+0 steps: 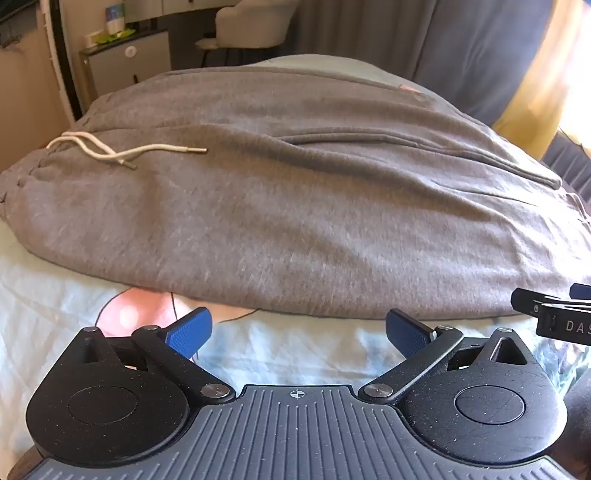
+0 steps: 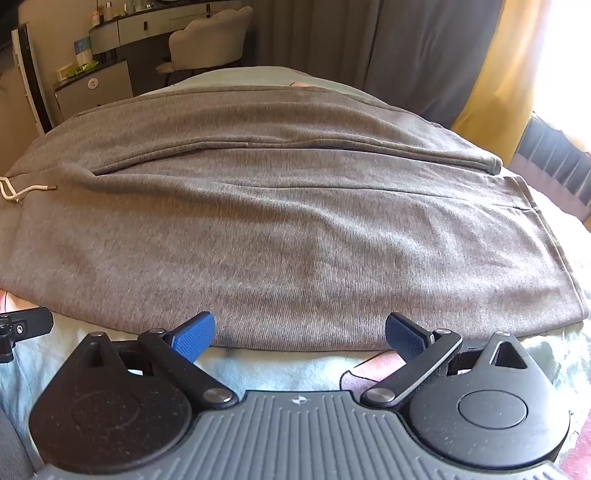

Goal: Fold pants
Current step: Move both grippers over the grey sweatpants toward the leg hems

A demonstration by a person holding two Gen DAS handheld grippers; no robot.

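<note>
Grey sweatpants point(image 1: 295, 206) lie spread flat across a bed, waistband to the left with a white drawstring point(image 1: 110, 151), leg hems to the right point(image 2: 546, 236). My left gripper point(image 1: 299, 332) is open and empty, just short of the pants' near edge. My right gripper point(image 2: 299, 338) is open and empty, its blue fingertips point(image 2: 195, 336) at the near edge of the leg part of the pants point(image 2: 295, 229). The right gripper's tip shows at the right edge of the left wrist view point(image 1: 554, 314).
The bed sheet point(image 1: 288, 354) is pale with a pink print. Beyond the bed stand a cabinet point(image 1: 125, 62), a cream chair point(image 1: 255, 22), grey curtains point(image 2: 424, 55) and a yellow curtain point(image 2: 498, 85) by a bright window.
</note>
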